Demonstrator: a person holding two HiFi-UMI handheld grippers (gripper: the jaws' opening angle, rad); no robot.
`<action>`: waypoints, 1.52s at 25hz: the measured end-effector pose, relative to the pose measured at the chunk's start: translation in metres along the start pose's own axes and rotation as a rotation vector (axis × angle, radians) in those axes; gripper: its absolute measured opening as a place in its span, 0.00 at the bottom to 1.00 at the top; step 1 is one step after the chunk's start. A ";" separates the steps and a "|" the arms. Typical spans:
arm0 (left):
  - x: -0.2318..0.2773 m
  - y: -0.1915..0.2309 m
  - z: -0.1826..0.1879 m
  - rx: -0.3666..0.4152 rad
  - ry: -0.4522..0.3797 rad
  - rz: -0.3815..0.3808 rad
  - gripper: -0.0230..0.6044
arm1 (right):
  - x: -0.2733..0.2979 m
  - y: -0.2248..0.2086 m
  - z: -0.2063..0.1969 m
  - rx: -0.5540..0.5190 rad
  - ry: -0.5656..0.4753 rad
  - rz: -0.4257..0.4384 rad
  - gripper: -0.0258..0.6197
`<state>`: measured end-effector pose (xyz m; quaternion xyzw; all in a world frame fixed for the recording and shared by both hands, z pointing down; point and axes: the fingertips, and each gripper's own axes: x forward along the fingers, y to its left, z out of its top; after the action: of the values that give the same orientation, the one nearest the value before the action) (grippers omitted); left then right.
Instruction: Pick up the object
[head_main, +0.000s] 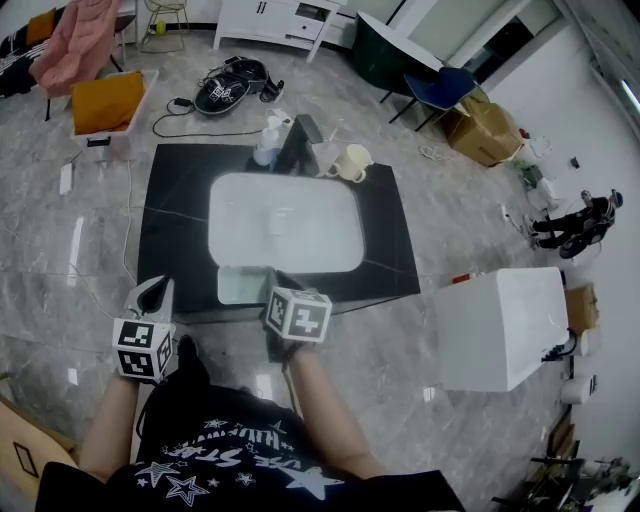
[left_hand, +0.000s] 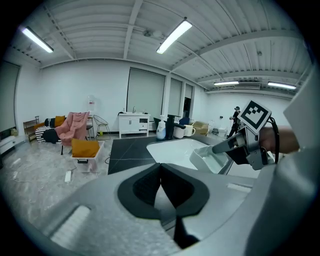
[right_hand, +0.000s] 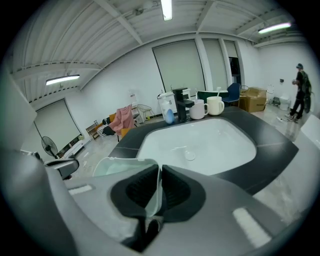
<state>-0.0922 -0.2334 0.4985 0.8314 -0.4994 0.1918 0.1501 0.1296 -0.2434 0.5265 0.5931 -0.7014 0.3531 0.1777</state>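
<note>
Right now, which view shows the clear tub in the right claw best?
Left gripper view: the clear tub shows nearly whole, side-on, held by the right claw. Right gripper view shows only its pinched wall and near rim; head view shows it from above, partly under that claw.

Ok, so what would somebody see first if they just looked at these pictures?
The big white sink set in a black counter in the middle of the room grabs the eye first. At its near edge, the right gripper is pinching the thin wall of a clear plastic tub. The left gripper is shut on nothing, off to the counter's left.
</note>
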 end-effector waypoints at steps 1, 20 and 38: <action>-0.005 -0.012 -0.002 0.002 -0.002 0.000 0.05 | -0.011 -0.007 -0.003 -0.006 -0.003 -0.004 0.08; -0.105 -0.132 -0.059 0.009 0.035 0.058 0.05 | -0.120 -0.058 -0.101 -0.027 0.016 0.069 0.07; -0.163 -0.112 -0.086 0.016 0.036 -0.027 0.05 | -0.165 -0.016 -0.140 0.008 -0.022 -0.017 0.07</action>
<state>-0.0767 -0.0187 0.4913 0.8359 -0.4836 0.2085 0.1548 0.1594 -0.0286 0.5168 0.6038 -0.6968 0.3476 0.1706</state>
